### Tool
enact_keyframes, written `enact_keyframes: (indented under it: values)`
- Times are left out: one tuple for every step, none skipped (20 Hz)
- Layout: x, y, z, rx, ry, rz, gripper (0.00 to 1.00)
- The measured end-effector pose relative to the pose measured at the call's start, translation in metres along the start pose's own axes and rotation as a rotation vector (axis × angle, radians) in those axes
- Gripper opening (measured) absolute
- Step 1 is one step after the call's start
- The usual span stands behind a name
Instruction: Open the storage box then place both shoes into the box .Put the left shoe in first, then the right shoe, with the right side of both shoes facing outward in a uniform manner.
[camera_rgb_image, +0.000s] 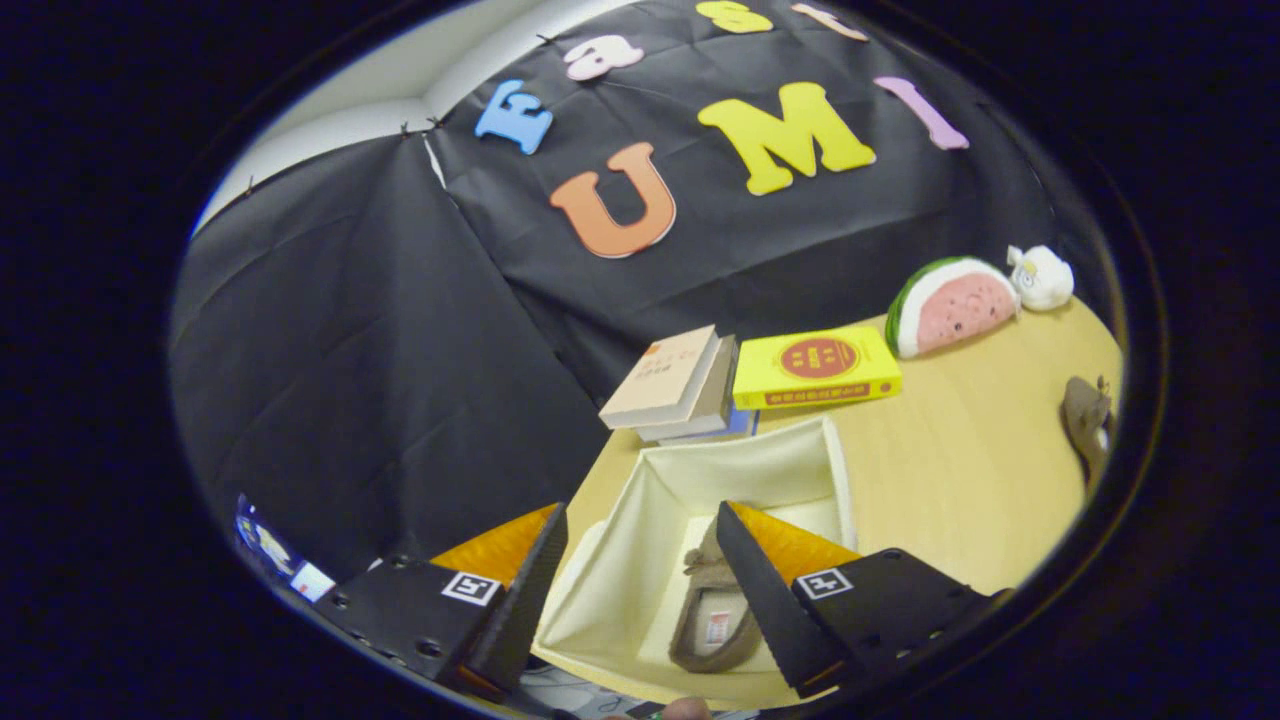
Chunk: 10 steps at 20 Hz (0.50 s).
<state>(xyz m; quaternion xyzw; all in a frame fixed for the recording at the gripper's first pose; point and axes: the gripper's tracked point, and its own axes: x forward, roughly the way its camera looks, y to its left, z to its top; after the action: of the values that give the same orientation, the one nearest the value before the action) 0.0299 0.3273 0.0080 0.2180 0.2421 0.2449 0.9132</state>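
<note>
A cream fabric storage box (742, 452) stands open on the wooden table (960, 490), right under my fingers. One brown shoe (712, 628) lies on the box floor against its right wall, partly hidden behind my right finger. My gripper (640, 518) hovers above the box, open, with nothing between its fingers. A second brown shoe (1087, 420) lies on the table far off to the right, beyond the box.
A stack of books (672, 385) and a yellow book (815, 367) lie just behind the box by the black cloth wall. A watermelon plush (955, 305) and a small white plush (1042, 277) sit at the back right.
</note>
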Motion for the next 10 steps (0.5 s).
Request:
enact_keyframes:
  values:
    - [-0.011,-0.005,0.009,-0.030,-0.032,-0.005,0.91]
    - [-0.022,-0.010,0.019,-0.054,-0.059,-0.008,0.91]
    - [-0.034,-0.017,0.027,-0.082,-0.083,-0.012,0.91]
    - [-0.046,-0.026,0.036,-0.122,-0.102,-0.026,0.91]
    - [-0.058,-0.039,0.044,-0.166,-0.123,-0.048,0.91]
    - [-0.071,-0.054,0.054,-0.204,-0.150,-0.074,0.93]
    - [-0.082,-0.068,0.061,-0.234,-0.167,-0.092,0.94]
    - [-0.093,-0.083,0.068,-0.246,-0.184,-0.108,0.95]
    - [-0.104,-0.099,0.074,-0.252,-0.193,-0.116,0.95]
    - [-0.116,-0.117,0.080,-0.258,-0.200,-0.130,0.95]
